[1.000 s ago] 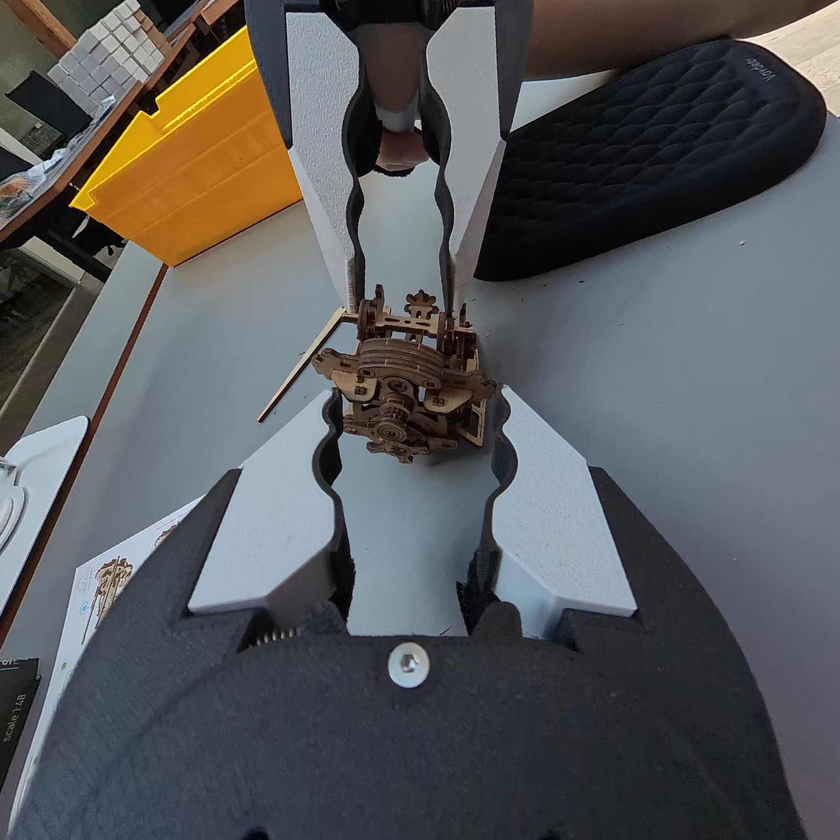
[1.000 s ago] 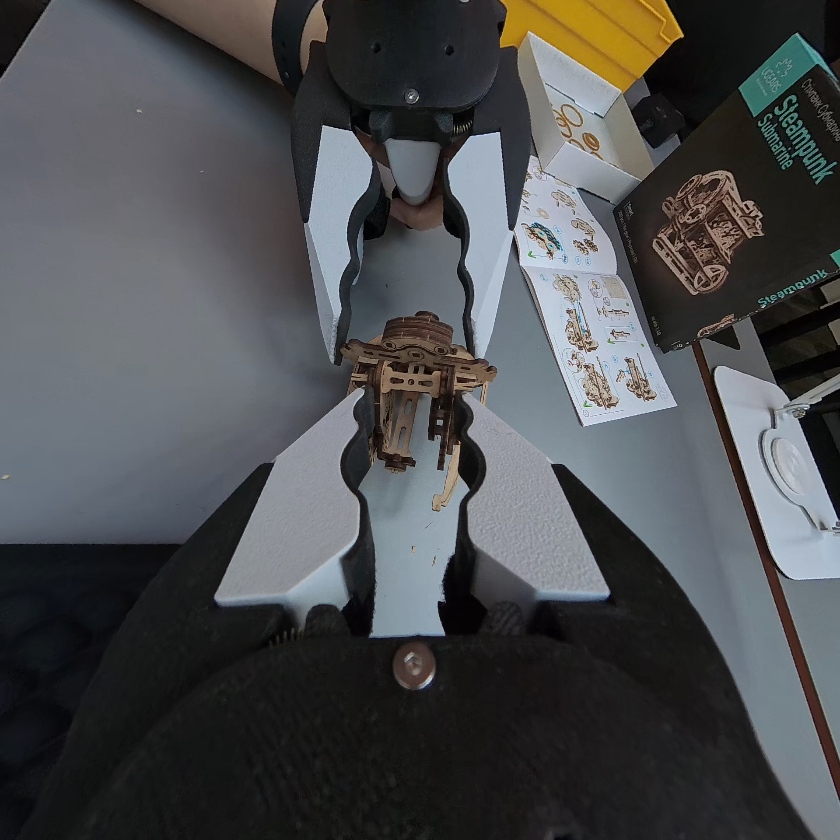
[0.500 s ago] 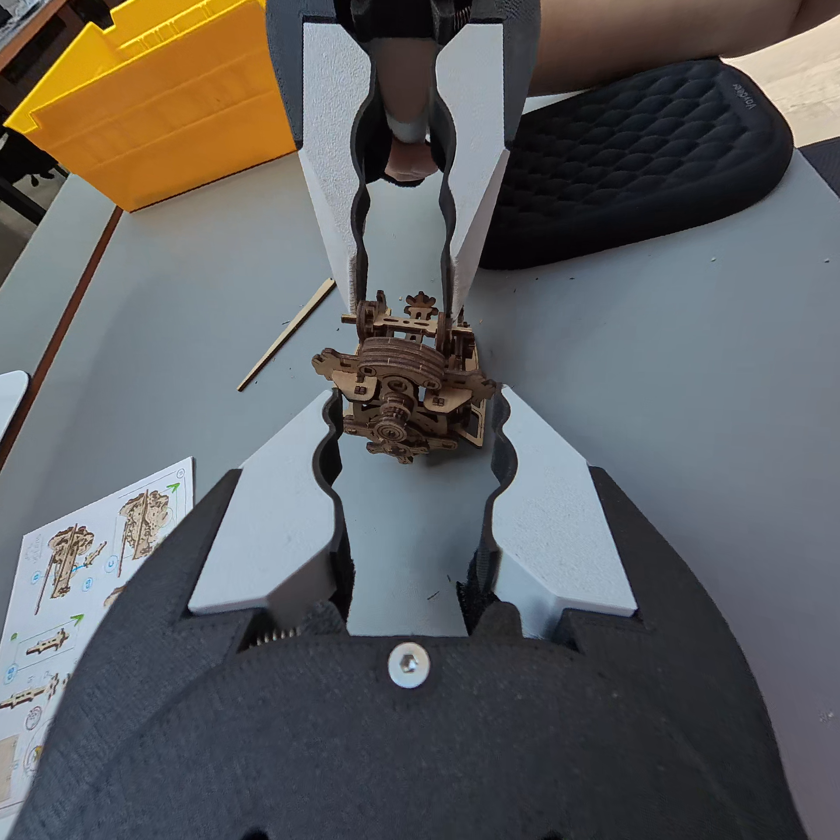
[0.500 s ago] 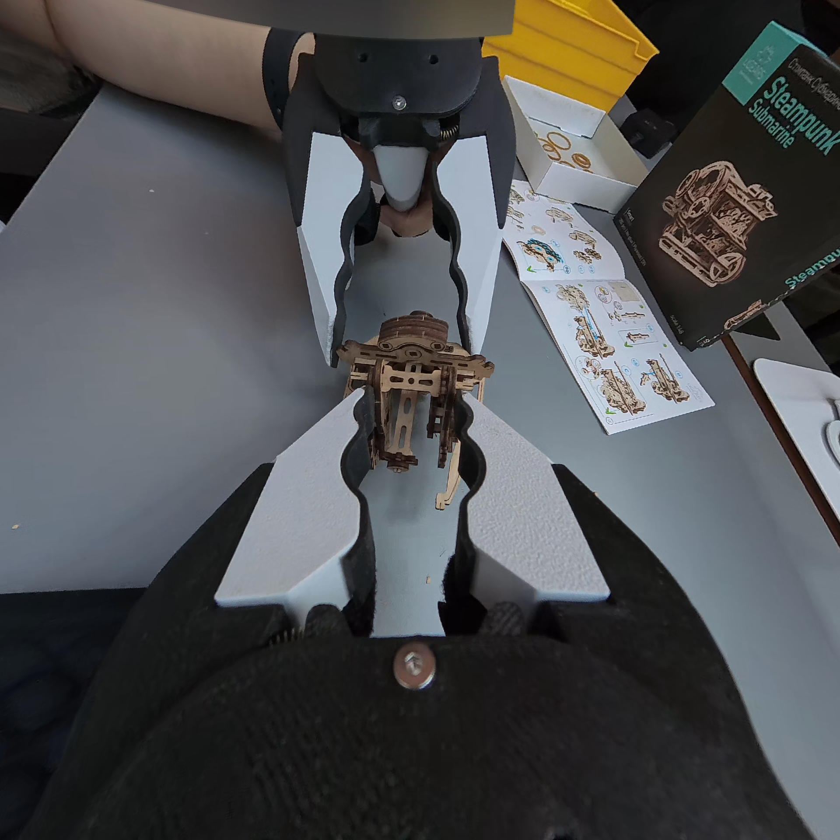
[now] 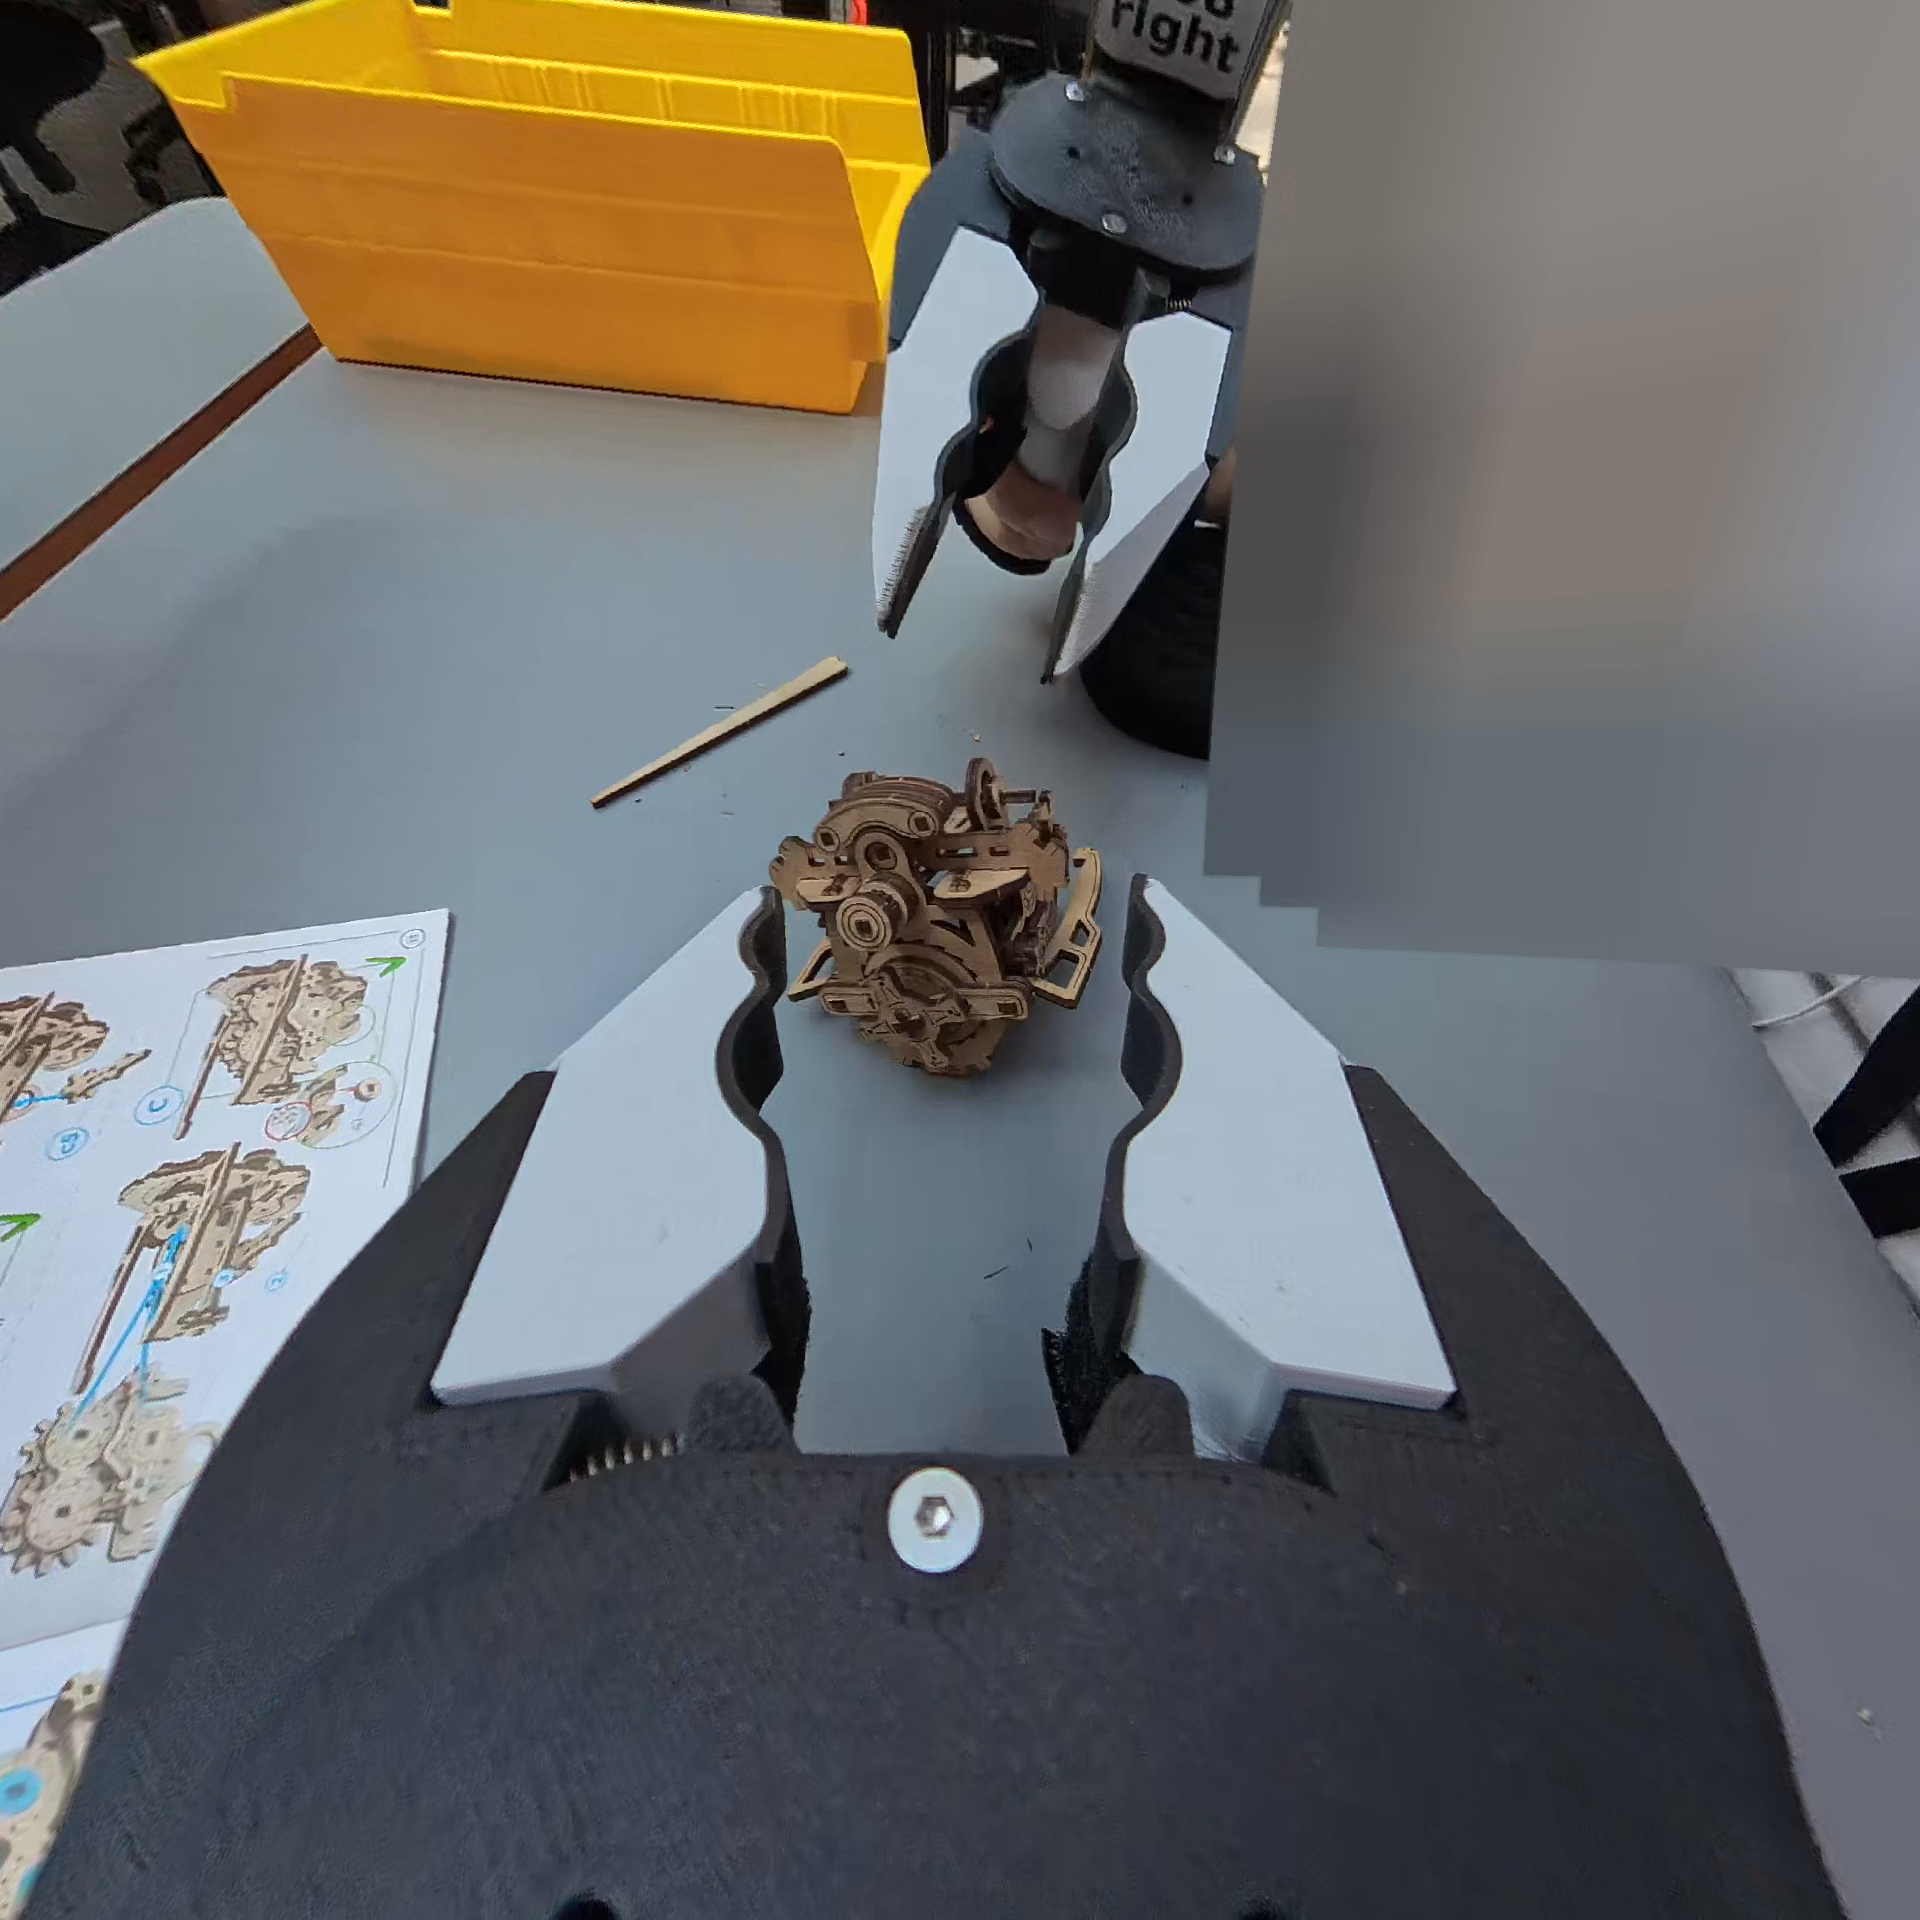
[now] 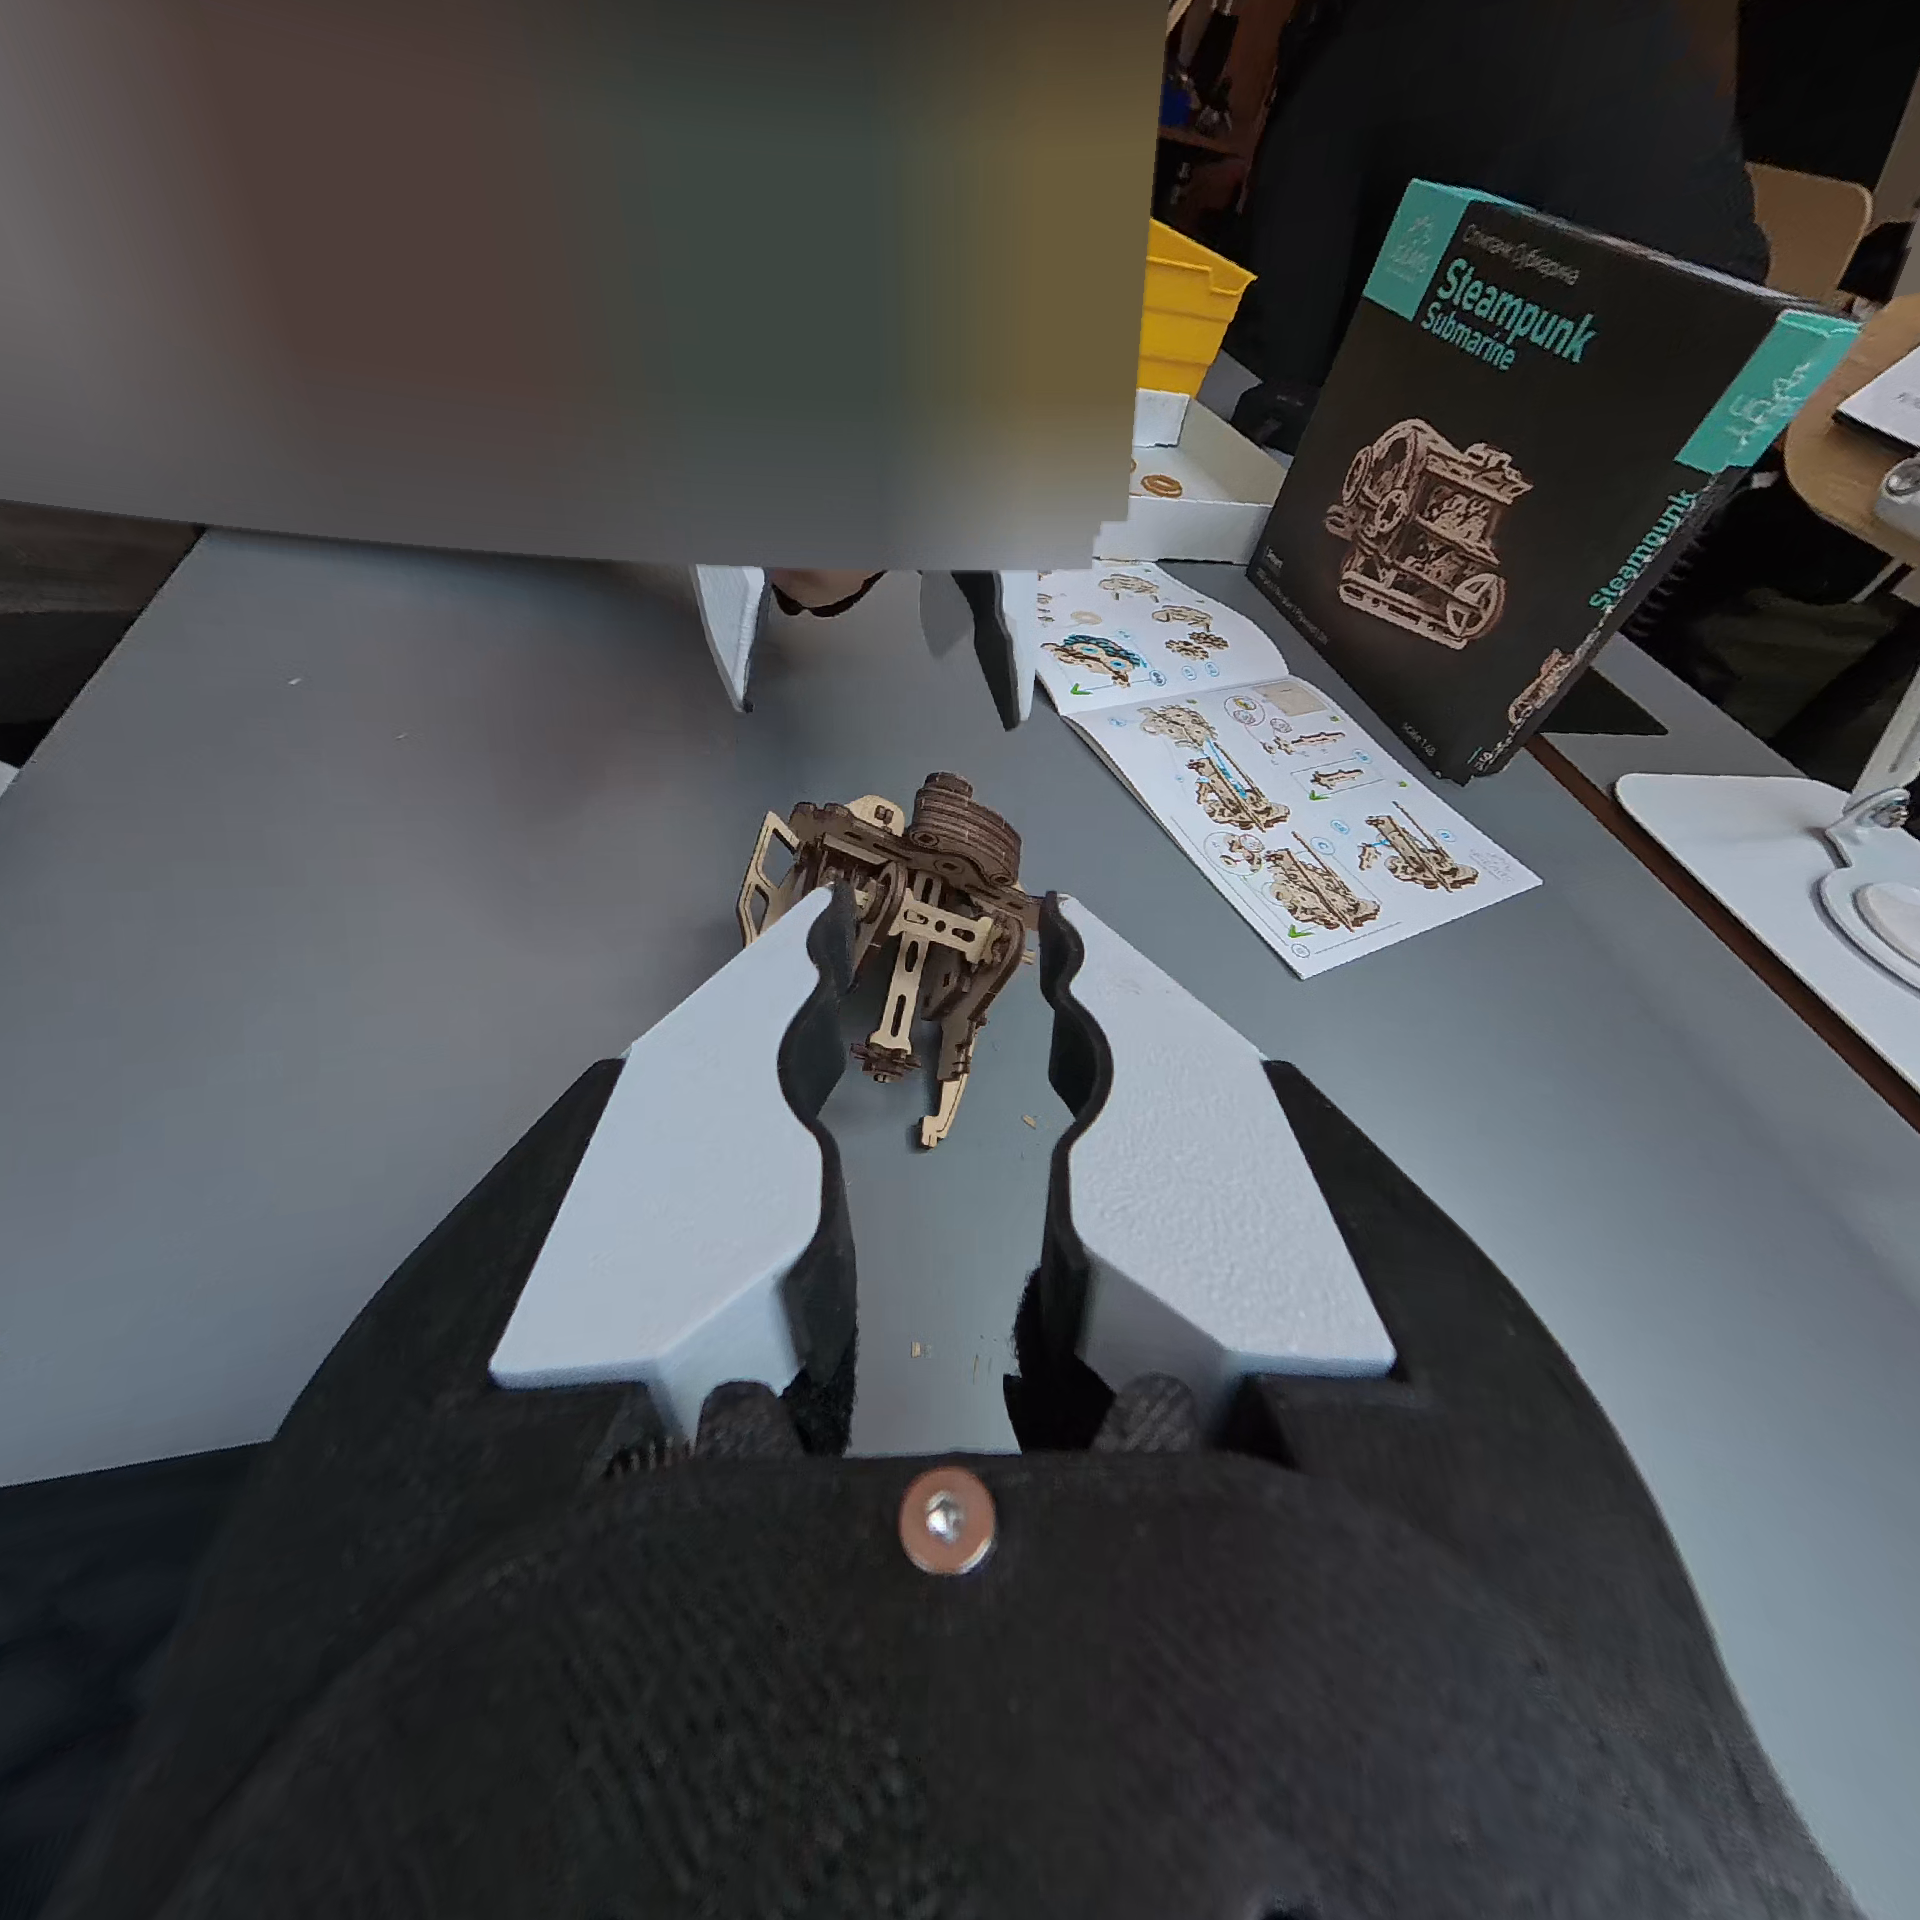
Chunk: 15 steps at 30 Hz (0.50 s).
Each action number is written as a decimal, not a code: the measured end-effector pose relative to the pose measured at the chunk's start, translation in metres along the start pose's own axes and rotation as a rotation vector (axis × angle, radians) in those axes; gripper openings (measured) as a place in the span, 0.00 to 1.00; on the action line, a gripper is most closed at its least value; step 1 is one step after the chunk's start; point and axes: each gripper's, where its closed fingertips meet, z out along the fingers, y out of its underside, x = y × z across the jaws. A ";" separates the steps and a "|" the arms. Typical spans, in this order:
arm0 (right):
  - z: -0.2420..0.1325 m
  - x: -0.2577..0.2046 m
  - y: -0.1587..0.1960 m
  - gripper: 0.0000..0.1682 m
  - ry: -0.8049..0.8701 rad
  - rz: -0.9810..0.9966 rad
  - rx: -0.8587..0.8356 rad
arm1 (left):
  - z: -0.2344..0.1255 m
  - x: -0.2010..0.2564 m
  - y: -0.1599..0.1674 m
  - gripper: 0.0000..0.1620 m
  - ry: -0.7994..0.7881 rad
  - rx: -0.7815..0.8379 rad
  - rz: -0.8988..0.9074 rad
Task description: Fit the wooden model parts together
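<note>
A grey table [image 5: 436, 582] with a brown edge strip filled most of both views, its matte top lit evenly, with soft shadows. A yellow plastic bin [image 5: 561, 208] stood at its far side, a white open box [image 6: 1195, 488] beside that. An open instruction booklet [image 6: 1278, 769] lay flat near a dark upright carton [image 6: 1507, 468] with teal trim. A white stand base [image 6: 1787, 862] sat on the neighbouring surface. Beyond, the room was dim and cluttered, perhaps with more desks, though too dark to tell.
</note>
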 end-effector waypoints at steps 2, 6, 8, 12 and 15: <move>-0.001 0.009 0.002 0.20 0.045 0.014 0.000 | -0.014 -0.024 0.001 0.38 -0.094 0.009 -0.034; 0.001 0.017 0.010 0.20 0.097 0.028 -0.047 | -0.042 -0.087 0.040 0.38 -0.389 -0.140 -0.028; 0.003 0.016 0.012 0.20 0.098 0.009 -0.062 | -0.048 -0.104 0.053 0.38 -0.445 -0.197 -0.027; 0.009 0.015 0.018 0.19 0.092 0.016 -0.096 | -0.041 -0.125 0.062 0.32 -0.468 -0.335 0.063; 0.009 0.014 0.017 0.19 0.090 0.018 -0.091 | -0.030 -0.129 0.071 0.30 -0.440 -0.399 0.052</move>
